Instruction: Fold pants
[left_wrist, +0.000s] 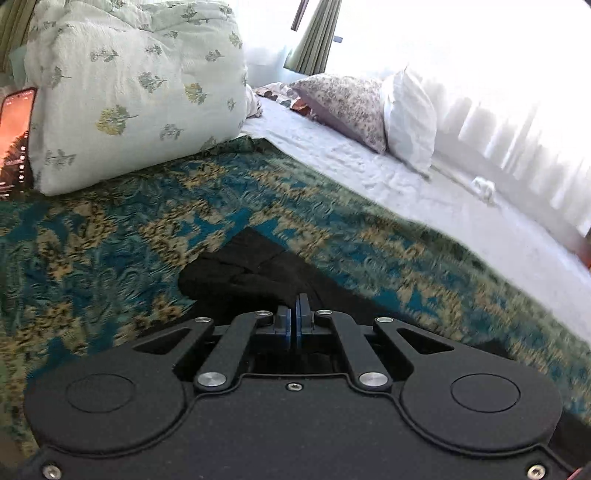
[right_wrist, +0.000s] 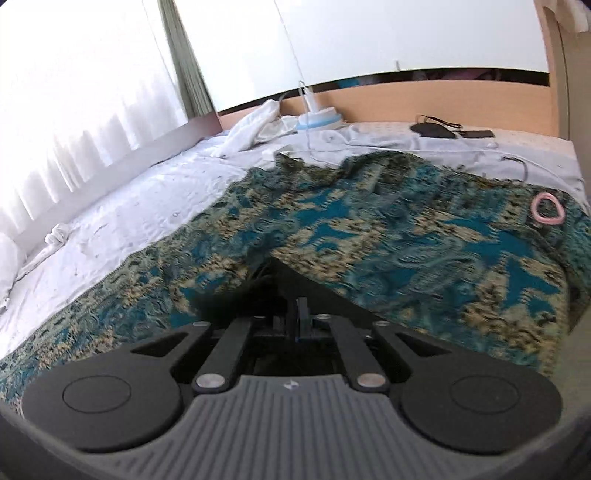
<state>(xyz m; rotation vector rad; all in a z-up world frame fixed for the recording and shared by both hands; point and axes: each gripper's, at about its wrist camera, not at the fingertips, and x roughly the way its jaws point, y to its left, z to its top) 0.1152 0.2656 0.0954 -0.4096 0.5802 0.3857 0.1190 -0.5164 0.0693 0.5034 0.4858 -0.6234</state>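
The black pants (left_wrist: 236, 269) lie bunched on a teal and gold patterned bedspread (left_wrist: 147, 229). In the left wrist view a fold of them rises to my left gripper (left_wrist: 297, 300), whose blue pads are pressed together on the dark cloth. In the right wrist view the pants (right_wrist: 258, 291) show as a dark peak just ahead of my right gripper (right_wrist: 300, 304), which is shut on the fabric. Both views are blurred by motion. Most of the garment is hidden beneath the gripper bodies.
A folded floral quilt (left_wrist: 136, 88) and a lit phone (left_wrist: 14, 140) stand at the far left. Two pillows (left_wrist: 351, 103) lie on the white sheet (left_wrist: 369, 173) by the curtained window. A pink ring (right_wrist: 546, 208), a blue-white device (right_wrist: 319, 120) and a black pouch (right_wrist: 434, 131) lie near the headboard.
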